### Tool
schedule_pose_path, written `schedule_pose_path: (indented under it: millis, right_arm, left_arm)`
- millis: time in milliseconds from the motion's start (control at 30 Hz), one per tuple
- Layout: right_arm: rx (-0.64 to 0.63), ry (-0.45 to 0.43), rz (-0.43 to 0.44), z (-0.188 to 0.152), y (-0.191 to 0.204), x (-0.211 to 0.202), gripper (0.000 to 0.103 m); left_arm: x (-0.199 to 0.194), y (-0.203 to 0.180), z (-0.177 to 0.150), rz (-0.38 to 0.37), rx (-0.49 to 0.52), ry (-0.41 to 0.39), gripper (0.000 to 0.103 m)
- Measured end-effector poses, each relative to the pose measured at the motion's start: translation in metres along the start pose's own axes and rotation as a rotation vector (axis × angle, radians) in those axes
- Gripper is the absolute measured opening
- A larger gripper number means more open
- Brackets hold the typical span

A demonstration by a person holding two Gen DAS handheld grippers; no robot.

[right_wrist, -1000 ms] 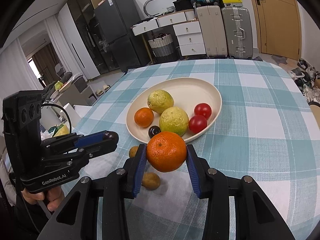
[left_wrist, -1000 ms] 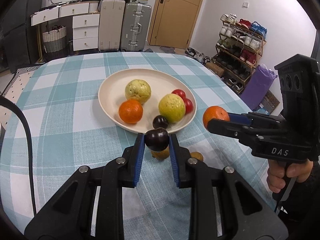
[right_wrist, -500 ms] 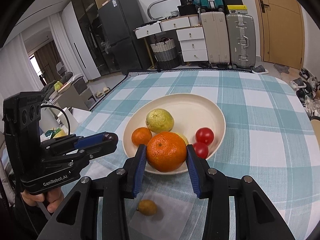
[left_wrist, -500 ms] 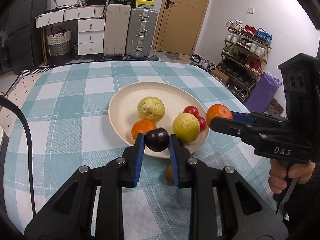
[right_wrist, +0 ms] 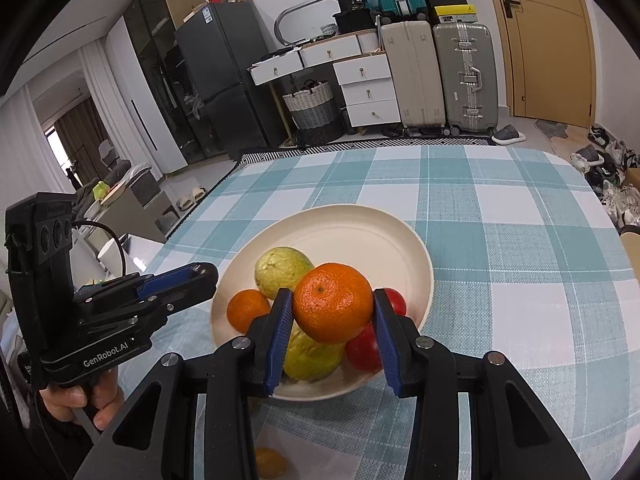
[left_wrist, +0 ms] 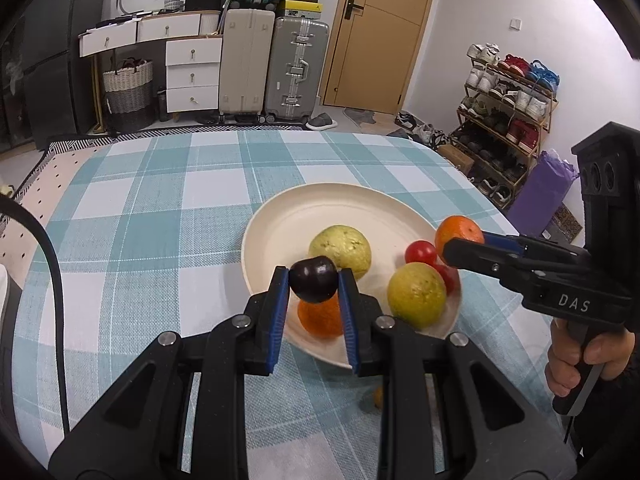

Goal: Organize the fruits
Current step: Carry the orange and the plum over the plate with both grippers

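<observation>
My left gripper is shut on a dark plum and holds it above the near rim of a cream plate. My right gripper is shut on an orange above the same plate. The orange also shows in the left wrist view. On the plate lie two yellow-green guavas, another orange and two red tomatoes. A small yellow fruit lies on the cloth in front of the plate.
The plate sits on a round table with a teal checked cloth. Suitcases, drawers and a basket stand behind the table. A shoe rack stands at the right.
Both grippers have risen and moved forward over the plate, each still holding its fruit. The small fruits on the cloth have dropped toward the bottom of both views.
</observation>
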State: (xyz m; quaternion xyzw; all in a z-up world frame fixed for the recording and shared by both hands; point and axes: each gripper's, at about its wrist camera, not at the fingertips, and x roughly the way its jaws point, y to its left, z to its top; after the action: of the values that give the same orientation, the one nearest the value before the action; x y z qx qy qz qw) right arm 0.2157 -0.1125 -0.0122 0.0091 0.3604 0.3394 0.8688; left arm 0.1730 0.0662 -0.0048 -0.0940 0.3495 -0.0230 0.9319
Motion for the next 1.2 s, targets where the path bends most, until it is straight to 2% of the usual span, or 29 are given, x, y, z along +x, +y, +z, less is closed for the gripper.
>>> schedule_pose_path:
  millis: [433,733,1200]
  right_arm:
    - [0.008,0.005,-0.005,0.002,-0.004,0.012,0.04]
    - [-0.023,0.043,-0.017,0.011,-0.001,0.029,0.04]
    - [-0.029,0.095,-0.016,0.013,0.006,0.055,0.04]
  left_arm:
    - [0.026,0.018,0.004,0.043,-0.015,-0.001,0.022]
    - [0.038,0.022,0.0,0.02,-0.025,0.012,0.022]
    - [0.044,0.021,-0.003,0.035,-0.007,0.025,0.022]
